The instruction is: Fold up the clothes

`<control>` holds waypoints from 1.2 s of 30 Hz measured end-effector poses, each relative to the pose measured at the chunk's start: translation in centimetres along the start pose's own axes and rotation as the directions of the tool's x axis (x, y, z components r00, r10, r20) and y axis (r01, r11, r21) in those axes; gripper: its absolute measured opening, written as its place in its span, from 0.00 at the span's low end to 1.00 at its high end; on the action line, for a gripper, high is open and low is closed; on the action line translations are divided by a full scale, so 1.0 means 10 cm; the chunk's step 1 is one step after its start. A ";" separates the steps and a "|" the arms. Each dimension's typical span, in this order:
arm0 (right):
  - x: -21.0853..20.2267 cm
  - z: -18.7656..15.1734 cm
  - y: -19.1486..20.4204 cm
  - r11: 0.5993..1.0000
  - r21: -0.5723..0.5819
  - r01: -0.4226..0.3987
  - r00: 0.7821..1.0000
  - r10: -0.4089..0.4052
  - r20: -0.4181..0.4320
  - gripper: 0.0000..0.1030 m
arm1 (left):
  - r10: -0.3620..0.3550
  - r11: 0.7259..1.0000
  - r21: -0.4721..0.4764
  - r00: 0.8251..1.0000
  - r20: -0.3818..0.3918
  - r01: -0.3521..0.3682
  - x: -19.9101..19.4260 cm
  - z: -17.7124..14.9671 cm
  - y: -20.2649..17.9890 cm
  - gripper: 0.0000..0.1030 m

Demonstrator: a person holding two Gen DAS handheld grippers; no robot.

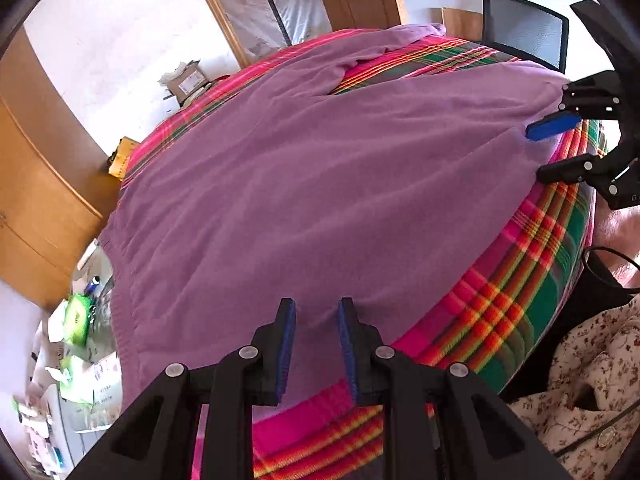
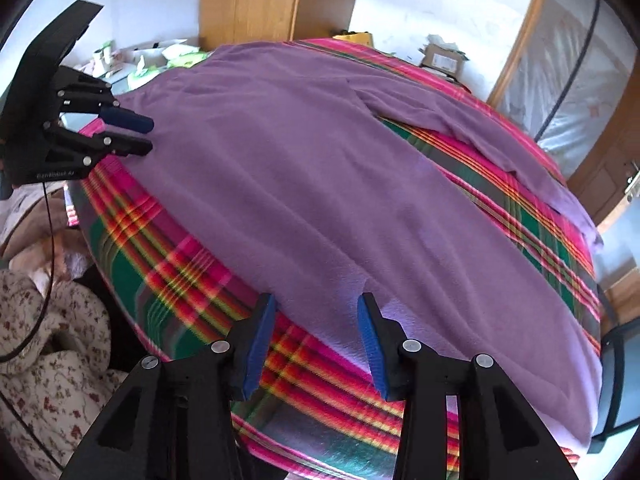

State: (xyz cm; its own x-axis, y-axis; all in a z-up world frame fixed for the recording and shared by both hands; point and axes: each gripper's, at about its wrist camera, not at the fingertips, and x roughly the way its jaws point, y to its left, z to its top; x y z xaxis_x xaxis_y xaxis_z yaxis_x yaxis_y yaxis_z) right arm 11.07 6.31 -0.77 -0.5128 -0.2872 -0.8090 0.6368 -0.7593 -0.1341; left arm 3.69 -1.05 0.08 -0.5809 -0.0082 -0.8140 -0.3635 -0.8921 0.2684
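Laying the purple top (image 1: 304,184) flat on the bed (image 1: 516,280)
Soft and floppy, best pinched at its near edge. Left gripper (image 1: 316,344) held that edge; right gripper (image 2: 316,344) stood open.

The bed (image 1: 516,288) is covered by the purple garment (image 1: 320,184). Plaid strips along its near edge are left bare. The far corner is crowded by a chair (image 1: 524,32).
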 end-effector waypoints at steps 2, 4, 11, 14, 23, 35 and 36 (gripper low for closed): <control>0.00 -0.01 -0.04 0.999 0.029 -0.027 1.000 0.026 0.003 0.43 | -0.008 1.000 0.002 1.000 0.002 0.008 0.01 0.01 0.01 0.22; 0.00 -0.01 -0.08 0.998 0.051 -0.040 0.999 0.040 0.004 0.43 | -0.017 1.000 -0.001 1.000 0.003 0.017 0.01 0.00 0.06 0.22; 0.00 0.00 -0.03 0.997 0.039 -0.068 0.998 0.068 0.009 0.28 | -0.044 0.999 -0.008 0.999 0.002 0.044 0.02 -0.02 0.07 0.14; 0.00 0.00 -0.01 0.996 0.034 -0.083 0.997 0.083 0.003 0.11 | -0.063 0.998 0.000 0.998 -0.004 0.063 0.03 -0.01 0.05 0.03; -0.16 -0.07 0.12 0.992 0.019 -0.124 0.992 0.124 0.032 0.00 | -0.090 0.995 -0.046 0.996 0.019 0.090 -0.13 -0.11 0.11 0.01; -0.24 -0.14 0.06 0.999 0.032 -0.008 0.999 0.007 0.047 0.20 | -0.104 0.989 -0.104 0.995 0.003 0.104 -0.19 -0.24 0.19 0.00; -0.23 -0.14 0.06 1.000 0.014 0.004 0.999 -0.005 0.042 0.25 | -0.099 0.988 -0.119 0.995 0.004 0.099 -0.20 -0.25 0.21 0.00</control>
State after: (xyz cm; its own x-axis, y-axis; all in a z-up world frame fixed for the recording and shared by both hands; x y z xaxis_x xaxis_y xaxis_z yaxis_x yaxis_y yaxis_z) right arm 13.45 7.30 0.17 -0.5399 -0.3081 -0.7833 0.6266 -0.7685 -0.1296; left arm 5.92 -4.09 0.96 -0.5446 0.0817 -0.8347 -0.3295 -0.9361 0.1234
